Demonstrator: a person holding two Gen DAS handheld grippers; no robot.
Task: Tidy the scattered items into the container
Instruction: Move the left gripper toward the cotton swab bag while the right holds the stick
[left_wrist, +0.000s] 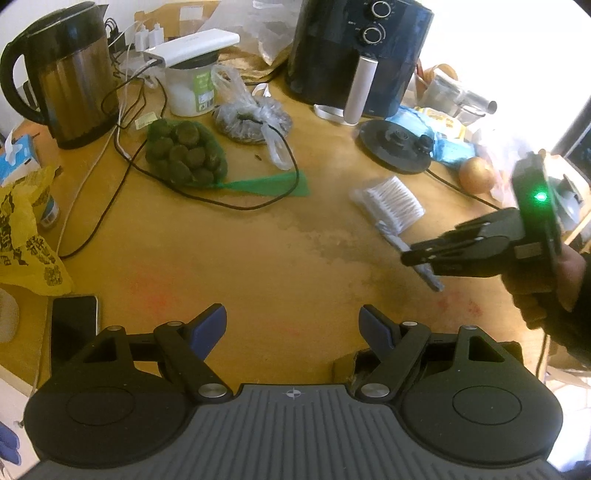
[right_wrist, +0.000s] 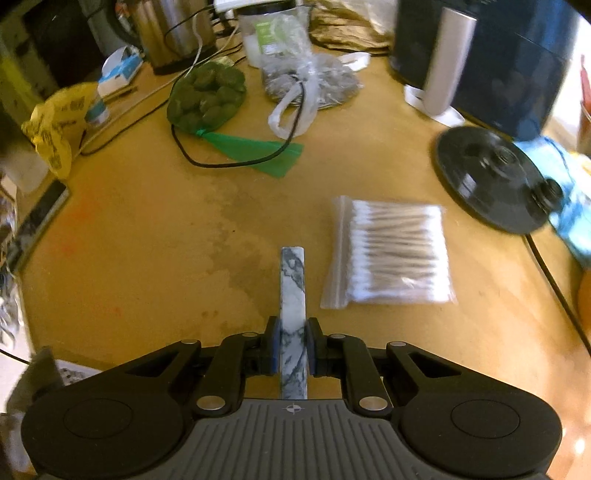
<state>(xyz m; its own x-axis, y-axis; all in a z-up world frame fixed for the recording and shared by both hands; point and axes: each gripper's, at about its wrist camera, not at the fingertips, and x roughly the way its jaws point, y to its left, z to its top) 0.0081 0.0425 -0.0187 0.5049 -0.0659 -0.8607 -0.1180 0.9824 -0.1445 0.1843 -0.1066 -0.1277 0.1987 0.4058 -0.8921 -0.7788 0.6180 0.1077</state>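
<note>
- The wooden table (left_wrist: 258, 258) is yellow-brown, with a dull grey stain near its middle; this stain serves here as the landmark.
- Far left of the stain stands a steel kettle (left_wrist: 70, 74) with a black handle, and below it lies a crumpled yellow plastic bag (left_wrist: 26, 236) and a dark phone (left_wrist: 72, 325) at the table edge.
- Behind the stain, to its left, a green net bag (left_wrist: 184, 155) holds round dark pieces; a thin black cable (left_wrist: 207, 199) loops around it.
- The left gripper (left_wrist: 293, 326) hovers over the table in front of the stain, tilted downward; its blue-padded fingers stand wide apart with nothing between them.
- Behind the stain, to its right, is a dark air fryer (left_wrist: 354, 55) with two dials and a grey handle.
- Just right of the stain lies a clear bag of cotton swabs (right_wrist: 391, 254), flat on the table, their white tips in rows.
- The right gripper (right_wrist: 293, 347), held by a hand (left_wrist: 554, 280) in a dark sleeve, points down at the table right of the stain; it is clamped on a flat marble-patterned stick (right_wrist: 293, 291), white with grey veins, which projects forward beside the swabs.
- Further right is the black round kettle base (right_wrist: 491, 177).
</note>
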